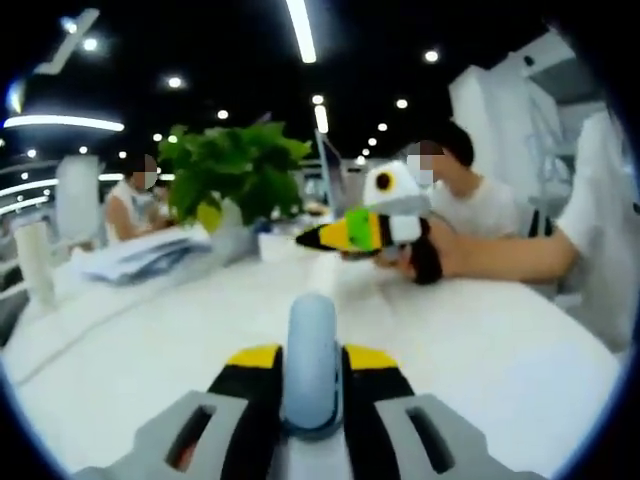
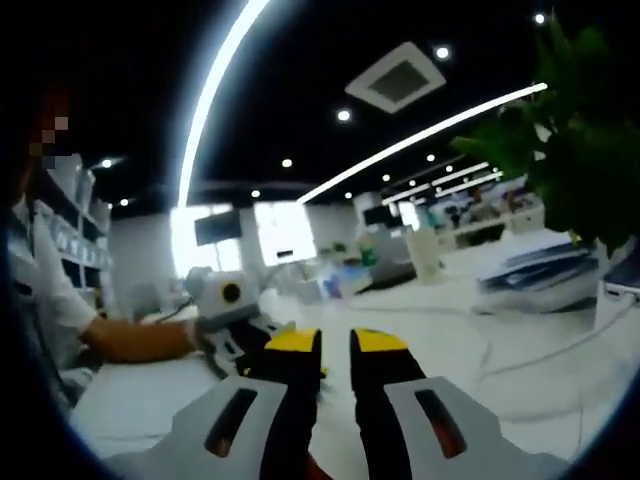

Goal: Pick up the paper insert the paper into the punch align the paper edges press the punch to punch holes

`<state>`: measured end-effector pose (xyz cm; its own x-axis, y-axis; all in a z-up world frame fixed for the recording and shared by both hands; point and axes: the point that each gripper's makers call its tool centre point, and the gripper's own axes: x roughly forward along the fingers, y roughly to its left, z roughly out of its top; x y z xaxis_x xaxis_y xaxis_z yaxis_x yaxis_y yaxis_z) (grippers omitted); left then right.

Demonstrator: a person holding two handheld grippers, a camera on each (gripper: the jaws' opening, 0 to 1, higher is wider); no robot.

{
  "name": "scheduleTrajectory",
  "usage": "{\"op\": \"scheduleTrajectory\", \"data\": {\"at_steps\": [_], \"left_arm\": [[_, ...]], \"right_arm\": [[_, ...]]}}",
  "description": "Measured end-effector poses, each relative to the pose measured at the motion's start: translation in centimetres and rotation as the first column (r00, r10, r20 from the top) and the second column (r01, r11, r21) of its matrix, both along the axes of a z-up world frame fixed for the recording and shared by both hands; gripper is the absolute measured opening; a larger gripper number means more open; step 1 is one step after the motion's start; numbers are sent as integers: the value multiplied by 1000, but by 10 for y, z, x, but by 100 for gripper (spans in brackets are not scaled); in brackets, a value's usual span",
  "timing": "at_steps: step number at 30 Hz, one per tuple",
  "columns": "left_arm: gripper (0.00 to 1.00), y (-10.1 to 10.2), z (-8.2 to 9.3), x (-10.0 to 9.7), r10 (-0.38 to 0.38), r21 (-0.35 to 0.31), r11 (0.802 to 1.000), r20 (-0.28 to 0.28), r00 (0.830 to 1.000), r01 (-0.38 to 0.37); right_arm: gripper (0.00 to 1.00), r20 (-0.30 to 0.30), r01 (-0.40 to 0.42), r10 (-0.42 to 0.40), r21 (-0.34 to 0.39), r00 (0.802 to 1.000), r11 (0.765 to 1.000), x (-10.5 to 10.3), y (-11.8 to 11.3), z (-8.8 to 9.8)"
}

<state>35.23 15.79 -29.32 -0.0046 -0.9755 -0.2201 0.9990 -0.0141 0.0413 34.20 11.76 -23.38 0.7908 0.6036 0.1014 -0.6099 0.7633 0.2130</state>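
Note:
My left gripper (image 1: 312,358) rises from the bottom of the left gripper view, its yellow-tipped jaws shut on a pale blue-grey rounded piece (image 1: 312,350), perhaps the punch's handle. It hangs over a white table (image 1: 480,340). Across the table a hand holds my right gripper (image 1: 305,238), its jaws drawn to a point. In the right gripper view my right gripper (image 2: 336,342) has its yellow tips nearly together with nothing seen between them. The left gripper (image 2: 232,312) faces it from the left, held by a hand. A loose stack of paper (image 1: 140,255) (image 2: 540,265) lies further off.
A leafy green plant (image 1: 235,175) (image 2: 585,150) in a white pot stands by the paper stack. A white cylinder (image 1: 35,262) (image 2: 425,250) stands at the table's edge. People sit behind the table. A thin cable (image 2: 500,355) runs across the tabletop.

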Motion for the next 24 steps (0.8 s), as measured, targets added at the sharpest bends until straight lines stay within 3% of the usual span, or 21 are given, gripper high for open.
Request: {"op": "scheduleTrajectory", "data": {"at_steps": [3,6,9,11,14,17,20,22,24], "left_arm": [[25,0,0,1,2,0,1000,-5,1000,-2],[25,1,0,2,3,0,1000,-6,1000,-3],[25,1,0,4,3,0,1000,-3,1000,-3],[25,1,1,3,3,-1,1000,-4,1000,-3],[25,1,1,3,3,-1,1000,-3,1000,-3],[25,1,1,4,3,-1,1000,-1,1000,-3],[25,1,1,4,3,-1,1000,0,1000,-3],[25,1,1,3,2,-2,1000,1,1000,-2],[25,1,1,3,3,-2,1000,1,1000,-3]], "right_arm": [[5,52,12,-8,-73,999,997,-3,6,6],[5,58,32,-21,-208,998,978,-2,25,-1],[5,54,51,-39,-226,998,973,2,44,6],[5,117,104,-71,-307,991,946,8,62,18],[5,126,116,-73,-385,989,916,12,81,16],[4,81,133,-108,-430,991,893,17,82,-1],[4,12,134,-140,-397,990,908,19,78,-14],[4,22,141,-144,-387,989,911,18,79,-9],[4,9,160,-172,-418,985,894,18,78,-10]]}}
